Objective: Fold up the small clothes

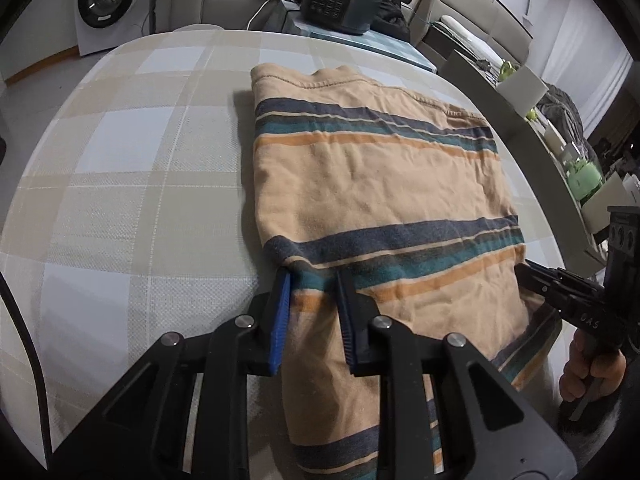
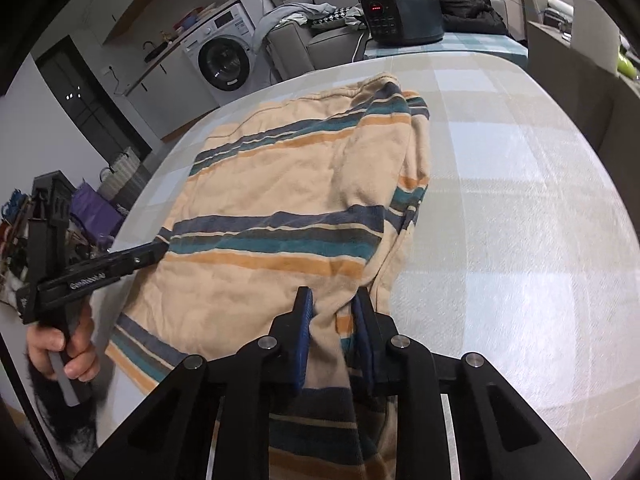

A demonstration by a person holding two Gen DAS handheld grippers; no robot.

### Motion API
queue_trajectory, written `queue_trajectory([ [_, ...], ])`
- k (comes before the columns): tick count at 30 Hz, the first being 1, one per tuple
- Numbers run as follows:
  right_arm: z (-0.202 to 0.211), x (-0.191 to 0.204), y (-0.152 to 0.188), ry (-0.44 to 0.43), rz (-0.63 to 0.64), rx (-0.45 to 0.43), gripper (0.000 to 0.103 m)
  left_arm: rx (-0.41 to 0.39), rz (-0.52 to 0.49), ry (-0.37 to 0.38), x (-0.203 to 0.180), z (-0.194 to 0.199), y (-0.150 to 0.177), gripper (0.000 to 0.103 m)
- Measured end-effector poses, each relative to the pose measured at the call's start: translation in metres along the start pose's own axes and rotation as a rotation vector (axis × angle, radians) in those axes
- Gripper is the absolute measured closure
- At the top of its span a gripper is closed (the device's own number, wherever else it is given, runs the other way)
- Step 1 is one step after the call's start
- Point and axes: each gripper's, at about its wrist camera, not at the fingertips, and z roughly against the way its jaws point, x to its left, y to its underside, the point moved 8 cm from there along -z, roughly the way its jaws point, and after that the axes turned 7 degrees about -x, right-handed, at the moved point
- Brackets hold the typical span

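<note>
The left gripper has its blue pads pinching a bunched fold of the striped garment near its left edge, cloth filling the narrow gap between them. The right gripper pinches a gather near the opposite, right edge in the same way — both sets of jaws are drawn close on fabric, not spread.

Beyond the jaws the garment lies mostly flat on the checked tablecloth, its far hem away from both grippers and its near end hanging over the table edge below them. On the right the side looks already turned in — a partial fold, I judge. The lengthwise fold of the near end onto the far part is not yet done.
</note>
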Motion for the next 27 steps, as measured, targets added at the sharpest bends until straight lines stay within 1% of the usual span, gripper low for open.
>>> queue_trajectory([
  [3,0.006,-0.006,0.006,0.034,0.007,-0.008,0.075,-0.014,0.008,-0.015,0.003,0.01,0.006,0.083],
  [5,0.013,-0.009,0.008,0.068,0.033,-0.028,0.068,-0.039,0.0,-0.034,0.004,0.022,0.011,0.083],
  [7,0.023,-0.01,0.013,0.11,0.087,-0.037,0.066,-0.086,-0.024,-0.058,0.004,0.037,0.015,0.083],
  [9,0.031,-0.008,0.02,0.15,0.151,-0.038,0.06,-0.128,-0.062,-0.076,-0.001,0.053,0.02,0.08],
  [10,0.034,-0.012,0.021,0.169,0.161,-0.035,0.057,-0.137,-0.074,-0.078,-0.001,0.057,0.022,0.079],
  [11,0.036,-0.014,0.024,0.178,0.16,-0.037,0.057,-0.156,-0.089,-0.082,-0.003,0.063,0.024,0.078],
  [13,0.044,-0.017,0.026,0.173,0.138,-0.064,0.055,-0.197,-0.103,-0.09,-0.005,0.074,0.026,0.071],
  [15,0.054,-0.014,0.025,0.158,0.136,-0.104,0.047,-0.241,-0.104,-0.094,-0.008,0.085,0.026,0.056],
  [16,0.062,-0.008,0.022,0.133,0.145,-0.146,0.032,-0.264,-0.099,-0.088,-0.01,0.09,0.026,0.053],
  [17,0.07,-0.002,0.02,0.114,0.16,-0.19,0.011,-0.283,-0.1,-0.08,-0.012,0.093,0.026,0.045],
  [18,0.076,0.002,0.018,0.109,0.175,-0.224,0.002,-0.306,-0.102,-0.076,-0.015,0.097,0.026,0.04],
  [19,0.084,0.008,0.015,0.108,0.198,-0.27,0.0,-0.341,-0.106,-0.08,-0.016,0.103,0.025,0.038],
  [21,0.092,0.017,0.012,0.09,0.227,-0.319,0.0,-0.392,-0.109,-0.088,-0.019,0.111,0.024,0.03],
  [22,0.095,0.021,0.01,0.072,0.233,-0.336,0.0,-0.418,-0.111,-0.086,-0.022,0.115,0.023,0.026],
  [23,0.097,0.022,0.008,0.065,0.23,-0.346,0.0,-0.435,-0.112,-0.08,-0.024,0.119,0.023,0.018],
  [25,0.1,0.025,0.007,0.057,0.232,-0.366,0.0,-0.483,-0.118,-0.079,-0.029,0.128,0.024,0.011],
  [26,0.102,0.026,0.007,0.05,0.236,-0.378,0.0,-0.499,-0.124,-0.089,-0.03,0.132,0.024,0.001],
  [27,0.103,0.028,0.008,0.043,0.243,-0.39,0.0,-0.518,-0.132,-0.104,-0.033,0.135,0.025,0.001],
])
